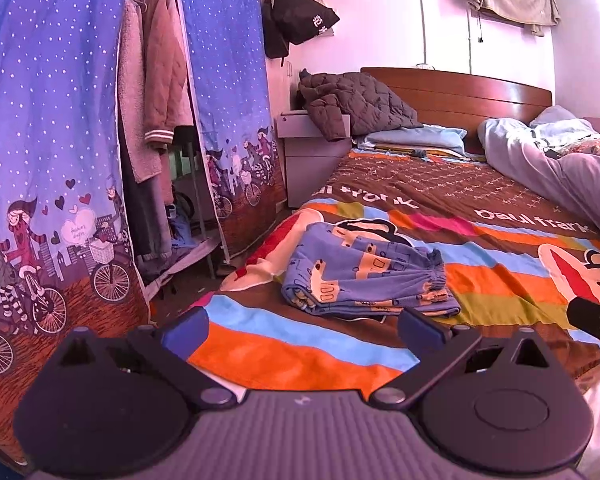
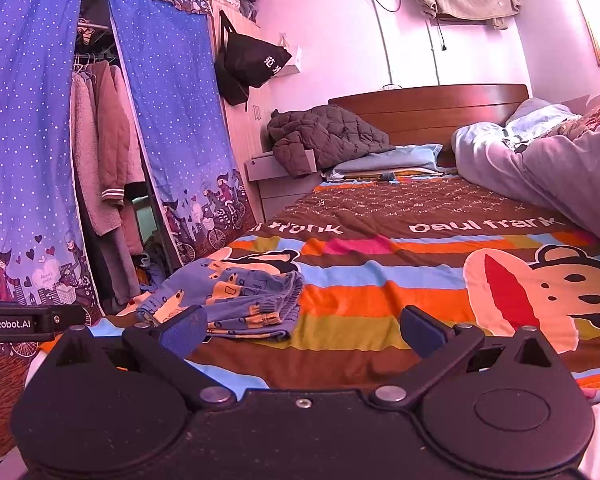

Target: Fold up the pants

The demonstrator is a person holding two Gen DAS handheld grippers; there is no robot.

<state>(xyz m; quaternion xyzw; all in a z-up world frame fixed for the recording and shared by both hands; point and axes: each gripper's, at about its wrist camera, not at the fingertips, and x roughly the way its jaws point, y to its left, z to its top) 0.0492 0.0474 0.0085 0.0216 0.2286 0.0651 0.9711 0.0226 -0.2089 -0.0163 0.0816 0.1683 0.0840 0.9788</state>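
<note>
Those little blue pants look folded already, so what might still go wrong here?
Two possible risks. The pants lie close to the bed's left edge, so a nudge might slide them toward the floor. Also, the left gripper and right gripper are both open and empty, hovering close to the bundle; a careless pinch could catch only the top layer and pull the fold apart.

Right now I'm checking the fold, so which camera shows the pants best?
The left wrist view: the folded pants lie central and unblocked. The right wrist view shows them off to the left, partly behind a fingertip.
</note>
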